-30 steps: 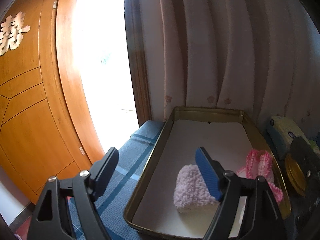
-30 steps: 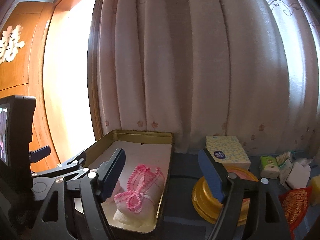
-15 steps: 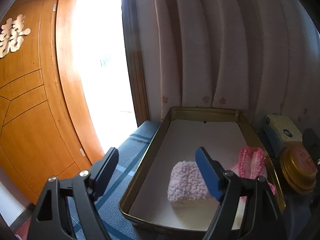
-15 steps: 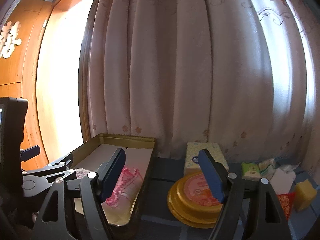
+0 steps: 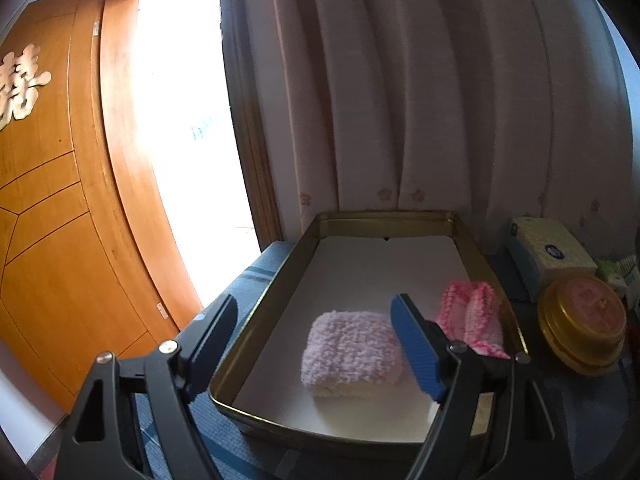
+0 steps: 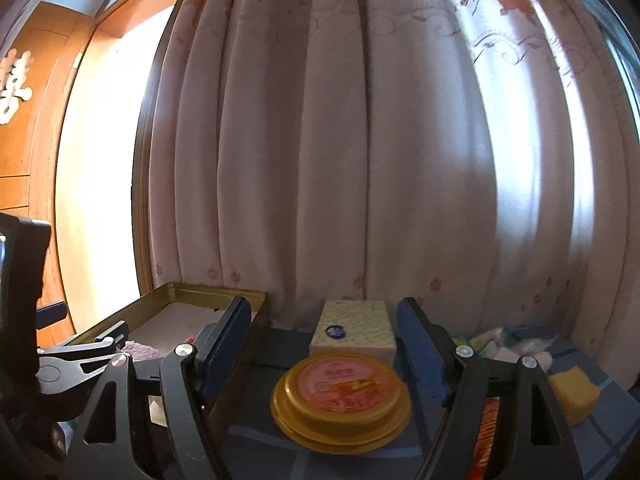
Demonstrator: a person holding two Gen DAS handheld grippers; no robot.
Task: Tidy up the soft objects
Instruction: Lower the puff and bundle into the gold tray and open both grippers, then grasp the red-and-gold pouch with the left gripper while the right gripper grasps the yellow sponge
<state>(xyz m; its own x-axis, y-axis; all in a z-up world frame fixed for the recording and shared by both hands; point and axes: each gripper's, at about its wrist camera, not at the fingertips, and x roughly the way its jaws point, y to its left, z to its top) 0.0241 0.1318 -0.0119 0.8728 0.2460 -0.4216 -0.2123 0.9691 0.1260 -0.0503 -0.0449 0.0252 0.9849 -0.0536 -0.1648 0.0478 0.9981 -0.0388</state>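
Both tongs spread and empty; steer the right tongs (image 6: 322,346) past the round tin (image 6: 341,398) toward the yellow sponge (image 6: 573,394); pinch gently, then carry it to the tray (image 5: 472,236).

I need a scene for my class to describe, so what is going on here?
A person holds two grippers, sorting soft things into a gold tray. A fluffy pale pink cloth and a pink knitted piece already lie in it. The left gripper and the right gripper are both open and empty; the right one faces a round gold tin and a tissue box.
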